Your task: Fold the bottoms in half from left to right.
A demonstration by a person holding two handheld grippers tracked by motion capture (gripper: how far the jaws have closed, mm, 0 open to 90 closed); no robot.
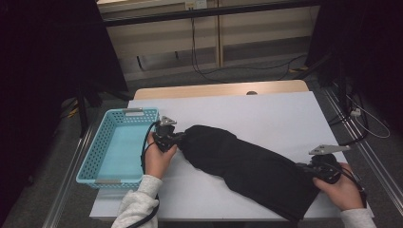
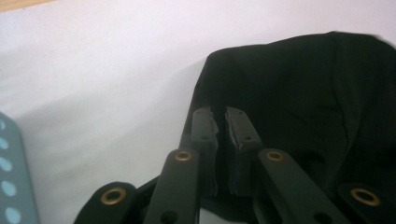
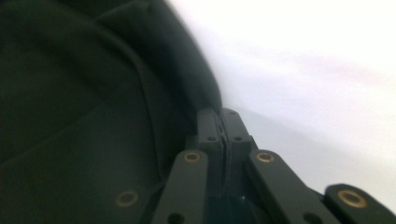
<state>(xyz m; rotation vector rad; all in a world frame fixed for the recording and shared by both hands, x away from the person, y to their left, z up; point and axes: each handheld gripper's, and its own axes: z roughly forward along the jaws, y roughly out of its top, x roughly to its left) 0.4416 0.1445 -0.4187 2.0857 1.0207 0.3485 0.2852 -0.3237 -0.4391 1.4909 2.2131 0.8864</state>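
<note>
Black garment (image 1: 247,166) lies stretched slantwise across the white table cover (image 1: 266,114), one end near the blue perforated basket (image 1: 102,145), the other near the table's near right corner. Left gripper (image 1: 178,138) is clamped on the garment's left end; in the left gripper view its jaws stand nearly together with a fold of dark cloth pinched between the fingertips (image 2: 205,126). Right gripper (image 1: 304,167) is clenched on the opposite end; in the right gripper view the jaws meet on a thin edge of cloth at the garment's border (image 3: 140,93). Basket sits at the table's left edge, just beside the left hand (image 1: 158,159), with nothing visible inside it. Judgement: both ends are secured and the cloth is drawn out long, so the grasping stage looks done; folding or gathering, and any move toward the basket, are not yet begun. Writing: no brand, label or print can be read on garment, basket or grippers; the cloth is too dark to show any tag.
</note>
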